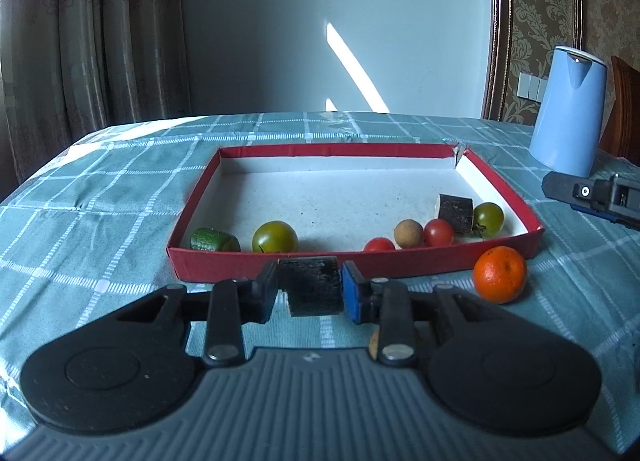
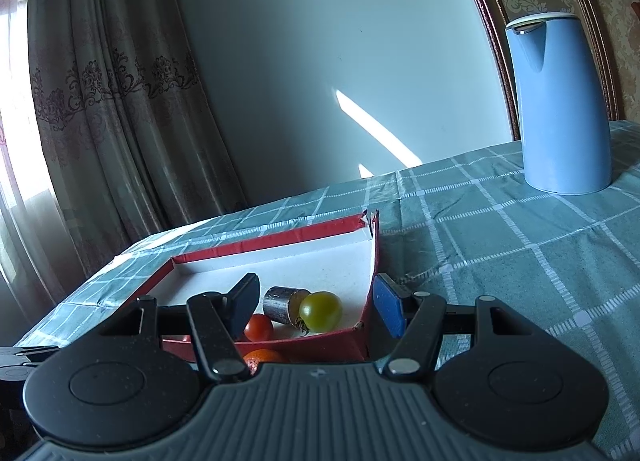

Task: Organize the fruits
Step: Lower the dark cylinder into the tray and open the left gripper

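A tabletop (image 1: 100,189) under a teal checked cloth carries everything. The largest standing thing is a blue kettle (image 1: 568,109) near its far right edge. A shallow red box (image 1: 360,267), white inside, lies at the middle.

Most of the fruit is already in the box. Along its near wall sit a cut green piece (image 1: 214,240), a large green tomato (image 1: 275,237), two red tomatoes (image 1: 439,232), a tan round fruit (image 1: 408,233), a dark cut chunk (image 1: 455,212) and a smaller green tomato (image 1: 488,219).

Two things are left outside, as I judge it. An orange (image 1: 499,274) rests on the cloth, just beside the box's near right corner. A dark cylindrical piece (image 1: 310,285) sits in front of the near wall, clamped in the left claw (image 1: 310,287); both pads press its ends. It looks ready to be carried over the wall.

The right claw (image 2: 314,311) hangs half open and empty over the box's near right corner.
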Motion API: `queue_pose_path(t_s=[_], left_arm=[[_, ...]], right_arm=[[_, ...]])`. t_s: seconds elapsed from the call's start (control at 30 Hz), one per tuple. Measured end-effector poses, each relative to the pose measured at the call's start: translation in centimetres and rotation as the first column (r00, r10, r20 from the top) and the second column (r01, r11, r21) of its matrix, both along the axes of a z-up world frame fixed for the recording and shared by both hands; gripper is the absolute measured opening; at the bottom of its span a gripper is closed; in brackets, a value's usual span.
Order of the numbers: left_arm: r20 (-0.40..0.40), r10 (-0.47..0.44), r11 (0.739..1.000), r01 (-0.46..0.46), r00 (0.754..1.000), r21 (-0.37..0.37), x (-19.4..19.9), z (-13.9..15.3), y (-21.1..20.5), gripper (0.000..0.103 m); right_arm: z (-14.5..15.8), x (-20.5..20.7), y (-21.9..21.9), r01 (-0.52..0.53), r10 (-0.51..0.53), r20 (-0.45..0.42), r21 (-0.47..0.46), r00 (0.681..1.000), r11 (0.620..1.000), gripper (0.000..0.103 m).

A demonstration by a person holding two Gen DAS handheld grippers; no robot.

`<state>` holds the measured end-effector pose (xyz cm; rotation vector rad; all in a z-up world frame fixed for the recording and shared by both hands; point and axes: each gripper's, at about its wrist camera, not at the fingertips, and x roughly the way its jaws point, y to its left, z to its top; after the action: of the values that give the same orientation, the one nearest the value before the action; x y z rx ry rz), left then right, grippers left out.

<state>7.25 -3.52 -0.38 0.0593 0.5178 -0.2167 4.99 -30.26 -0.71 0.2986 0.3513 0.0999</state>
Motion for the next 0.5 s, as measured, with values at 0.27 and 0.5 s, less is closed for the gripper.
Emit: queue_pose_path(t_s=[0.27, 0.5], left_arm=[[0.026, 0.013, 1.000, -0.013, 1.000, 0.017, 3.6, 2.1, -1.0, 0.031], [-0.006, 0.003, 1.000, -0.003, 1.000, 0.017, 6.4, 0.5, -1.9, 0.032]], right_arm=[[0.0, 0.1, 0.0, -0.002, 0.002, -0.006, 0.010, 1.000, 1.000, 0.062], [-0.1, 0.4, 0.0, -0.002, 0.002, -0.024, 0.014, 1.000, 1.000, 0.062]])
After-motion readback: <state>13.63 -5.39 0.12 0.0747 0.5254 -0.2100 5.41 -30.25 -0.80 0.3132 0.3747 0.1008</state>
